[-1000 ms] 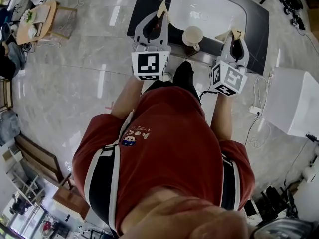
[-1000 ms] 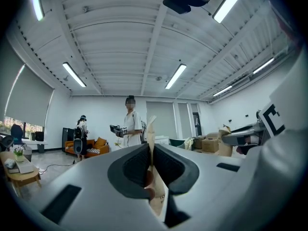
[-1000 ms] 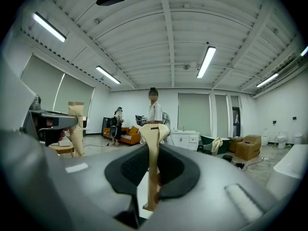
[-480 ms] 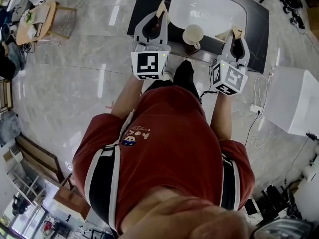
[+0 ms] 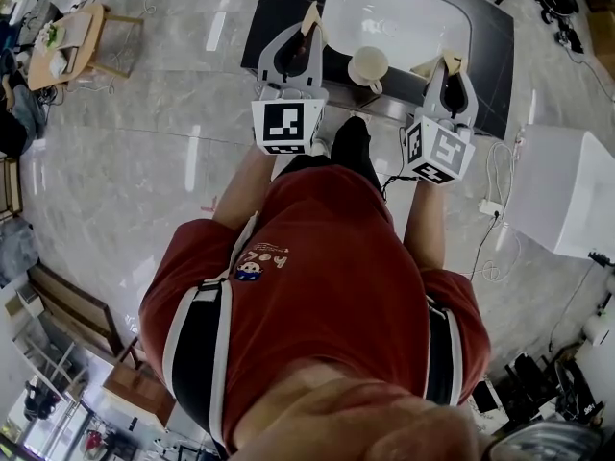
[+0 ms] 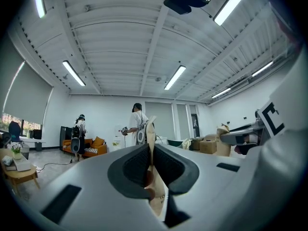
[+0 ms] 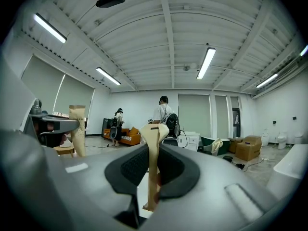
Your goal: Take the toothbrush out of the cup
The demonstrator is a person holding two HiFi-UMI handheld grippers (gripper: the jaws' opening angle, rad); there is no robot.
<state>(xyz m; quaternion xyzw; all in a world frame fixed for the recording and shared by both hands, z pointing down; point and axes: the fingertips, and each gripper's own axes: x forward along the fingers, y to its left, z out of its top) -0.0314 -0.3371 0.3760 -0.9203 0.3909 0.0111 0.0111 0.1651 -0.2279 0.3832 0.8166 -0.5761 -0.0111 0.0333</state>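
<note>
A pale polished floor (image 5: 163,123) was seen around a dark counter (image 5: 495,65) with a white sink (image 5: 404,12) set into it. In the gripper views a ribbed ceiling with strip lights and a large room with people far off were shown.

The cup (image 5: 368,65) was stood upright at the sink's near rim, between the two grippers and touched by neither. Its mouth was seen from above as a pale round. No toothbrush could be made out in it, on the counter or in the sink, so where the toothbrush lay could not be told.

The left gripper (image 5: 310,14) was held level to the cup's left, its tan fingers (image 6: 150,138) pressed together with nothing between them. The right gripper (image 5: 449,63) was held level on the other side, its fingers (image 7: 154,143) likewise pressed together on nothing.

The step in hand was judged unsettled. The scene would fit a brush sunk too low in the cup to be seen, and equally a brush already taken out and laid out of sight. Any further move would first call for the brush to be found. Were it in the cup, the jaws would have to be parted before being brought over the rim, and the light cup could be tipped.
</note>
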